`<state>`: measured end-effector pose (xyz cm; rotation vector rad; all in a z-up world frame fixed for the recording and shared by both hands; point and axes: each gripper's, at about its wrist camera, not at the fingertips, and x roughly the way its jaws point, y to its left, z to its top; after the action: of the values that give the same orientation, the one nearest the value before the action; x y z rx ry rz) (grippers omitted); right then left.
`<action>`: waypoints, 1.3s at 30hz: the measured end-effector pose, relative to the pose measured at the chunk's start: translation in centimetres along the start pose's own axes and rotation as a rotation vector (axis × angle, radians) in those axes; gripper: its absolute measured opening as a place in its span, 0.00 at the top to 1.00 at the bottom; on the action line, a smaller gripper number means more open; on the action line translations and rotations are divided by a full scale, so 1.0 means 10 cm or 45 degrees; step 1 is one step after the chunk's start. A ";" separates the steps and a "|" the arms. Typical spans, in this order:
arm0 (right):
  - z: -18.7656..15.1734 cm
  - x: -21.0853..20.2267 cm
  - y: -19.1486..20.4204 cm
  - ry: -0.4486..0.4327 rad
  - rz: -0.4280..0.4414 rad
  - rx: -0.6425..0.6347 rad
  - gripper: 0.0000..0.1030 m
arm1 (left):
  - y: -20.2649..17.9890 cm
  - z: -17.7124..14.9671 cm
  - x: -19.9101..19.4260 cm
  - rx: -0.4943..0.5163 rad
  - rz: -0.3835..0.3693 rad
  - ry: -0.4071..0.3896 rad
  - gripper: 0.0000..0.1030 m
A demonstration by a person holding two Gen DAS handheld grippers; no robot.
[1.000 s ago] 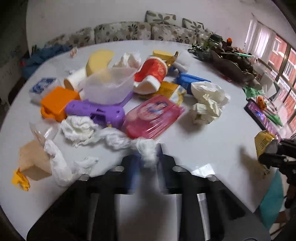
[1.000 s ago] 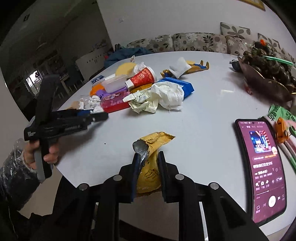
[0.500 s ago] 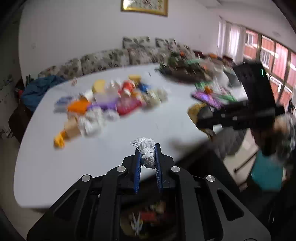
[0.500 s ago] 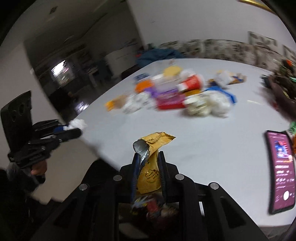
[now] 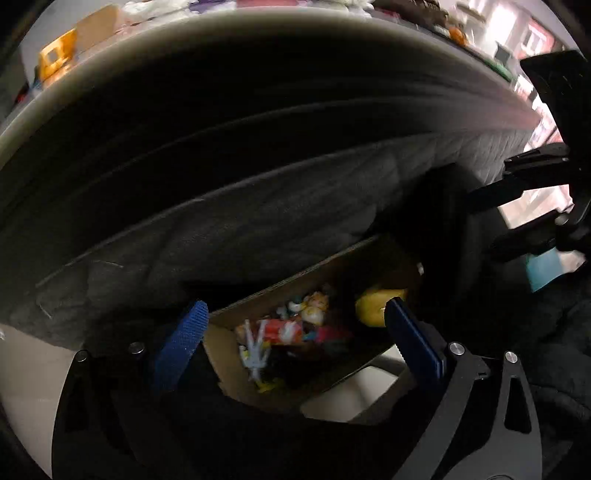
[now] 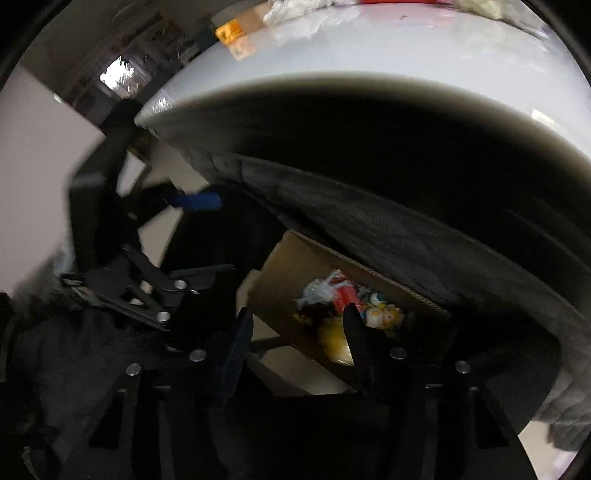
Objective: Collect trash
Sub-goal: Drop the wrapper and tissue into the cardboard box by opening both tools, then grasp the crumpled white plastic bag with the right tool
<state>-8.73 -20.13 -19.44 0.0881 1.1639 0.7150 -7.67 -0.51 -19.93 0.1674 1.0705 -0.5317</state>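
Both grippers hang below the table edge over a cardboard box [image 5: 229, 365] of trash on the floor. My left gripper [image 5: 295, 317] is open and empty, its blue fingers [image 5: 177, 343] spread over the box. Colourful wrappers [image 5: 288, 332] and the yellow packet [image 5: 376, 302] lie inside. My right gripper [image 6: 295, 321] is open and empty above the same box [image 6: 288, 266]; the yellow packet [image 6: 336, 339] and a white tissue [image 6: 317, 288] lie inside it. Each gripper shows in the other's view: the right one [image 5: 532, 206], the left one [image 6: 155, 280].
The white table's edge [image 6: 258, 85] curves overhead, with a dark cloth [image 6: 406, 229] hanging under it. Trash remains on the tabletop: an orange piece [image 5: 55, 55] and white tissues [image 6: 306, 14]. Pale floor [image 5: 22, 369] surrounds the box.
Both grippers dropped from table height to below the edge and opened. The tissue left the left gripper and the yellow packet left the right; both now lie in the box.
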 end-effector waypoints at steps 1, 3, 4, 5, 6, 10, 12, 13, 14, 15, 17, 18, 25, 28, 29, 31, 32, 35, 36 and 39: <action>0.04 -0.13 0.03 -0.038 0.013 -0.018 0.50 | 0.00 0.01 -0.09 -0.002 -0.008 -0.032 0.08; 0.20 -0.52 0.07 -0.185 -0.022 -0.072 0.50 | -0.02 0.08 -0.35 0.009 -0.030 -0.122 0.08; 0.27 -0.65 0.07 -0.242 -0.056 -0.089 0.48 | -0.03 0.13 -0.48 0.017 -0.035 -0.166 0.08; 0.42 -0.83 0.03 -0.314 -0.136 -0.112 0.47 | -0.05 0.20 -0.63 0.029 -0.044 -0.227 0.08; 0.60 -0.95 -0.05 -0.365 -0.236 -0.133 0.42 | -0.06 0.26 -0.73 0.033 -0.050 -0.267 0.08; 1.28 -1.10 -0.59 -0.484 -0.441 -0.022 0.40 | -0.05 0.55 -1.02 -0.012 -0.108 -0.395 0.08; 1.53 -1.08 -0.84 -0.486 -0.424 0.055 0.39 | -0.05 0.66 -1.08 -0.034 -0.121 -0.440 0.08; 1.67 -1.05 -0.96 -0.490 -0.402 0.112 0.35 | -0.05 0.71 -1.08 -0.041 -0.119 -0.452 0.08; 1.75 -1.03 -1.04 -0.491 -0.416 0.137 0.32 | -0.07 0.74 -1.06 -0.049 -0.114 -0.458 0.08; 1.80 -1.01 -1.07 -0.488 -0.471 0.155 0.31 | -0.07 0.77 -1.04 -0.058 -0.111 -0.461 0.08; 1.87 -1.03 -1.24 -0.514 -0.468 0.241 0.32 | -0.06 0.83 -1.04 -0.082 -0.120 -0.452 0.08; 1.84 -1.11 -1.33 -0.561 -0.374 0.321 0.32 | -0.05 0.85 -1.04 -0.090 -0.127 -0.448 0.08; 1.87 -1.03 -1.49 -0.498 -0.275 0.402 0.32 | -0.03 1.06 -1.04 -0.048 -0.135 -0.485 0.08; 1.82 -0.88 -1.38 -0.417 -0.335 0.327 0.44 | -0.13 1.26 -0.98 -0.005 -0.115 -0.512 0.08; 1.80 -0.85 -1.32 -0.421 -0.377 0.272 0.48 | -0.14 1.29 -0.97 0.001 -0.115 -0.517 0.08; 1.79 -0.83 -1.27 -0.406 -0.416 0.212 0.58 | -0.19 1.39 -0.92 0.020 -0.118 -0.525 0.08; 1.76 -0.88 -1.24 -0.419 -0.406 0.211 0.62 | -0.23 1.46 -0.87 0.030 -0.108 -0.520 0.08; 1.61 -1.19 -1.18 -0.525 -0.380 0.216 0.67 | -0.32 1.65 -0.75 0.060 -0.073 -0.507 0.08; 1.56 -1.32 -1.17 -0.569 -0.353 0.231 0.67 | -0.34 1.71 -0.72 0.067 -0.051 -0.503 0.08; 1.27 -1.73 -1.10 -0.702 -0.333 0.260 0.66 | -0.44 1.99 -0.53 0.086 0.016 -0.486 0.08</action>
<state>3.81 -34.60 -4.79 0.2811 0.6959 0.3057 3.98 -10.11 -5.22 0.1253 0.6801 -0.5622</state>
